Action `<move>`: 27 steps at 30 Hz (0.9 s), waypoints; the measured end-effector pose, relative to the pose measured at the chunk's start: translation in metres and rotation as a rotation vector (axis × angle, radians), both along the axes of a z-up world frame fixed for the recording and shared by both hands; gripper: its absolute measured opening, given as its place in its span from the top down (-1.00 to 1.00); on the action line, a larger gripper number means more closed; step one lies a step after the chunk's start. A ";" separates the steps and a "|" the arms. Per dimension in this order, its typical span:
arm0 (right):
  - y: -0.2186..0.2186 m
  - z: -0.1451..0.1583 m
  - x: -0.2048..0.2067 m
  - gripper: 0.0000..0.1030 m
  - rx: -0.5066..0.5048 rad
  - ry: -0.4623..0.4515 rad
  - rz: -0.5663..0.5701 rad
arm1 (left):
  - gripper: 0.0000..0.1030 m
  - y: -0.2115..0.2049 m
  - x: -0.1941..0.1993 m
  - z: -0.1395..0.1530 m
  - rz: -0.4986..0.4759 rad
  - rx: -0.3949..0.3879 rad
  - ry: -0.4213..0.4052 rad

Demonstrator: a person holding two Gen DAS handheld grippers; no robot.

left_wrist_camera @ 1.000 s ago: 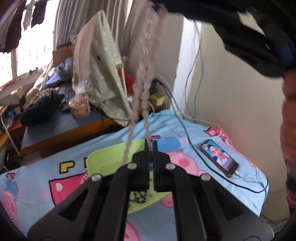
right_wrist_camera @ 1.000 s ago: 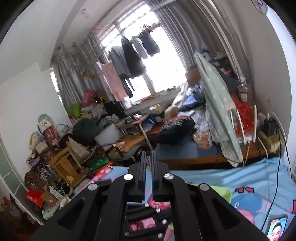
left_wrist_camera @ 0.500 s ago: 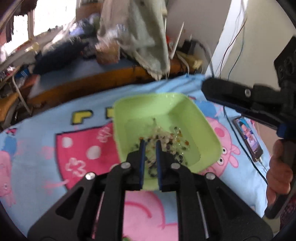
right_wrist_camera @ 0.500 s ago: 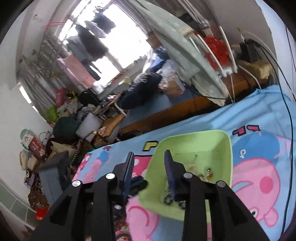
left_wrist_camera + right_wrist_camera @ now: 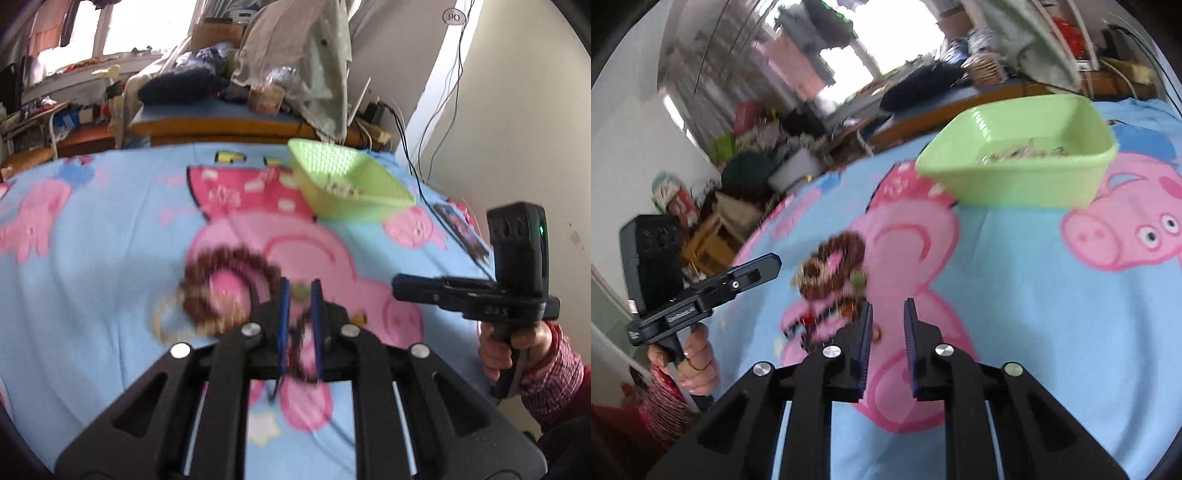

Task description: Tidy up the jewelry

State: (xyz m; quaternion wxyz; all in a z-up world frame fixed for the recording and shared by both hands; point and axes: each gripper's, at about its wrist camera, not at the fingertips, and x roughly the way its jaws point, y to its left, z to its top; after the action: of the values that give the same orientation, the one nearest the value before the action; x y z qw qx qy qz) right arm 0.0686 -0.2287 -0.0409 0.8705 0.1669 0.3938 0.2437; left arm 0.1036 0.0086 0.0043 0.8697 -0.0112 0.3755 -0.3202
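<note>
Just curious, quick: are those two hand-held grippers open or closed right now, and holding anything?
Left hand-held gripper: slightly open over the beads, apparently empty.
Right hand-held gripper: slightly open, jaws closing, nothing between them.

A bed is lying under me, covered by a blue sheet (image 5: pixel 110 280) printed with pink cartoon pigs. Toward the far side a green tray (image 5: pixel 351 182) (image 5: pixel 1019 155) is sitting on the sheet, with small jewelry pieces showing inside it. Nearer to me, a brown bead loop (image 5: pixel 225 291) (image 5: pixel 831 269) is lying on a pink pig print, blurred, with a pale thin ring (image 5: pixel 166 317) beside it and a small green bead (image 5: pixel 857 279) at its edge. A phone (image 5: pixel 461 230) is resting on the sheet near the wall, beyond the tray.
</note>
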 end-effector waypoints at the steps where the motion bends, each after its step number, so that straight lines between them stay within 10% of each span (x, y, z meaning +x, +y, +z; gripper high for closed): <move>1: 0.009 -0.002 -0.002 1.00 -0.030 0.001 0.028 | 0.80 0.000 -0.004 -0.002 -0.007 0.005 -0.009; 13: 0.061 -0.007 -0.006 1.00 -0.312 -0.066 0.164 | 0.46 -0.061 0.003 -0.025 -0.143 0.165 -0.047; 17: 0.066 -0.004 -0.004 0.86 -0.371 -0.107 0.178 | 0.96 -0.064 0.012 -0.040 -0.149 0.198 -0.003; 27: 0.067 -0.009 -0.025 1.00 -0.416 -0.118 0.249 | 0.97 -0.044 -0.031 -0.025 -0.200 0.135 -0.021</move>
State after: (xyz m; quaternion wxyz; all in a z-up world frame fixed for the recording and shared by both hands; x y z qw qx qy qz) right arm 0.0440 -0.1615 -0.0496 0.8708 -0.0803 0.4017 0.2720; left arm 0.0724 -0.0357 -0.0211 0.8361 0.0884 0.3863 -0.3793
